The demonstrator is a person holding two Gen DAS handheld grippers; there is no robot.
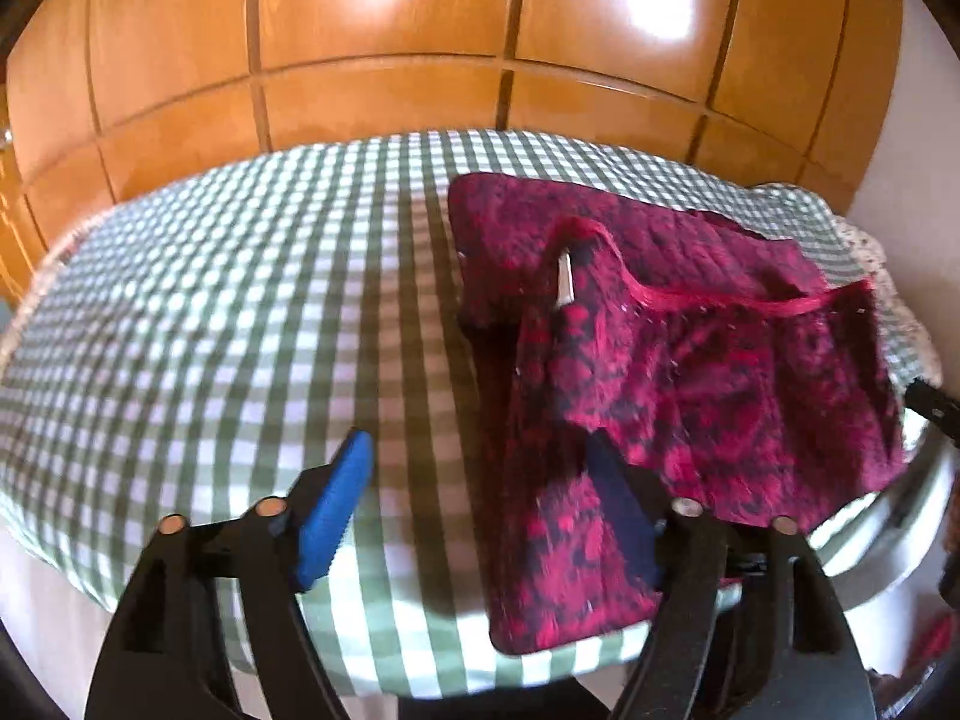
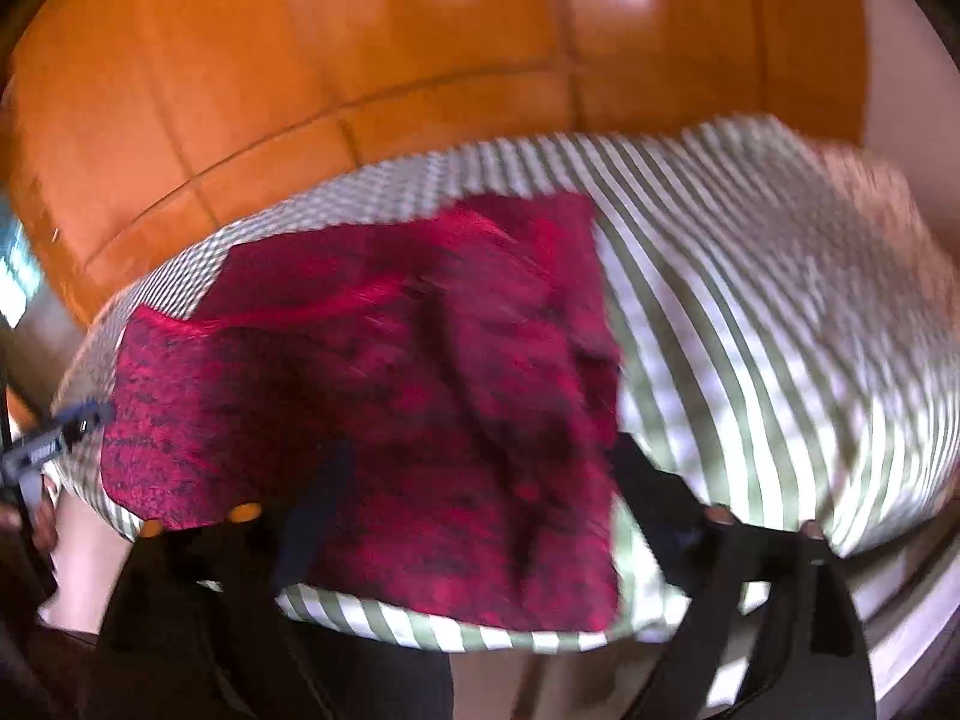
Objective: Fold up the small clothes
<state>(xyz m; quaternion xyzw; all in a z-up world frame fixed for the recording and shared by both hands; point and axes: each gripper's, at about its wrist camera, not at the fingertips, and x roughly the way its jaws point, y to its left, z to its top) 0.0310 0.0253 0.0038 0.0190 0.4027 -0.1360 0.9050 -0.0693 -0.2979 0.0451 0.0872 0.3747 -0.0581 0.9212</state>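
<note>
A small red-and-black patterned garment point(image 1: 690, 354) lies partly folded on the green-and-white checked tablecloth point(image 1: 210, 312), with a white label point(image 1: 564, 285) and red trim showing. My left gripper point(image 1: 477, 447) stands open over the garment's near left edge; its right blue pad point(image 1: 618, 516) is above the cloth and its left pad point(image 1: 336, 510) above bare tablecloth. The blurred right wrist view shows the garment point(image 2: 390, 396) beneath my right gripper point(image 2: 483, 450), whose dark fingers are spread wide and open. Neither gripper pinches any cloth. The left gripper's tip point(image 2: 66, 426) shows at that view's left edge.
Wooden wardrobe doors point(image 1: 390, 30) rise just behind the round table. The tablecloth's front edge point(image 1: 372, 630) curves down close to both grippers. A pale lace edge point(image 1: 870, 246) lies at the table's far right. Part of the right gripper point(image 1: 933, 405) enters from the right.
</note>
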